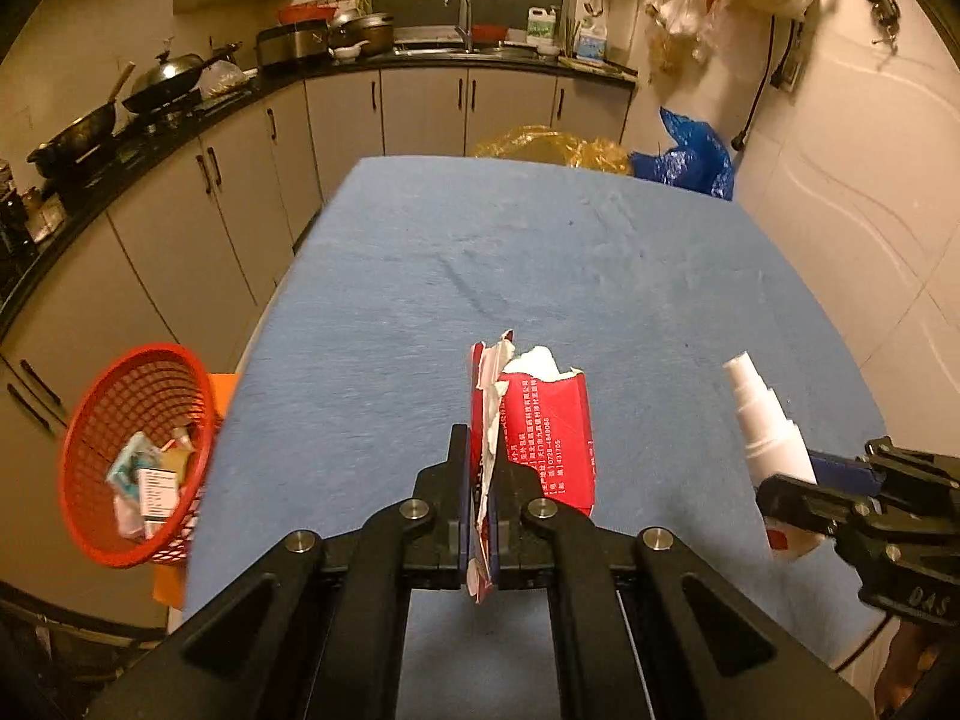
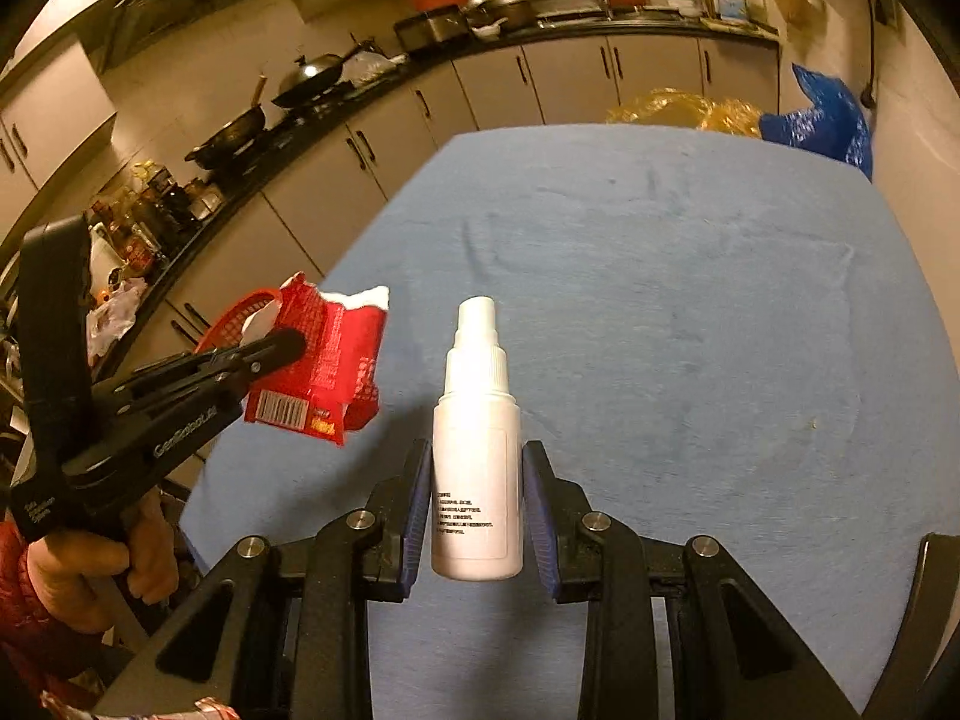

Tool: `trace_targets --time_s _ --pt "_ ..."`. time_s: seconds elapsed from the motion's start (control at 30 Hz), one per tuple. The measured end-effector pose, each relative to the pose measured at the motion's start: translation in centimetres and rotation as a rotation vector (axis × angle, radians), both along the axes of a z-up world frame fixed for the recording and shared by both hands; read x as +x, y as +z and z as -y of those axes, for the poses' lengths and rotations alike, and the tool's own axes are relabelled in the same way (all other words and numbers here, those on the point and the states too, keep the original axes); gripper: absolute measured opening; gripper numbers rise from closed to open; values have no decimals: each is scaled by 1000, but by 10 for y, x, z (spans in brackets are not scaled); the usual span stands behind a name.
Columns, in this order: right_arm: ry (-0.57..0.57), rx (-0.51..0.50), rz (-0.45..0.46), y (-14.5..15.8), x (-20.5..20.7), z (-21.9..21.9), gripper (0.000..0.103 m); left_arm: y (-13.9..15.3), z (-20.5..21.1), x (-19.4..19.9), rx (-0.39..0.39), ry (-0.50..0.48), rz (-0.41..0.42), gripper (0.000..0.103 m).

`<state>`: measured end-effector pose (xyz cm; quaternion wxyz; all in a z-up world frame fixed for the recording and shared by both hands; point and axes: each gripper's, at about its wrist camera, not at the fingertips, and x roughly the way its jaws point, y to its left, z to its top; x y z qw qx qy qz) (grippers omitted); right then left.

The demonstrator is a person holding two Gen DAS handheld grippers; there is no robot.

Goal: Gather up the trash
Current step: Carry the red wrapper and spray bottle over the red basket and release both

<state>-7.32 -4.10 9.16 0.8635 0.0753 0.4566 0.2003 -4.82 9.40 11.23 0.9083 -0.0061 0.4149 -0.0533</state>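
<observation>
Left gripper [image 1: 480, 480]: jaws pinching a torn red carton [image 1: 543, 426] held above the near part of the blue tabletop [image 1: 540, 264]; the carton carries white printed text and, seen from the right wrist, a barcode. Right gripper [image 2: 477, 510]: jaws clamped on the sides of a white spray bottle [image 2: 477, 468], upright, clear of the tabletop near its near edge; its small label text is unreadable. A red basket [image 1: 141, 450] holding scraps sits just beyond the tabletop's left edge. The rest of the tabletop lies bare to its far edge. "GenRobot.AI" is printed on the left gripper's arm.
</observation>
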Motion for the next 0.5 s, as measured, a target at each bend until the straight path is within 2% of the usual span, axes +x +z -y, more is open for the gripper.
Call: trace_targets --time_s 0.23,0.5 --pt "15 24 2 10 -8 -37 32 18 -38 -25 6 31 40 4" --pt "55 15 21 20 -12 -71 32 30 -72 -37 -14 72 72 4"
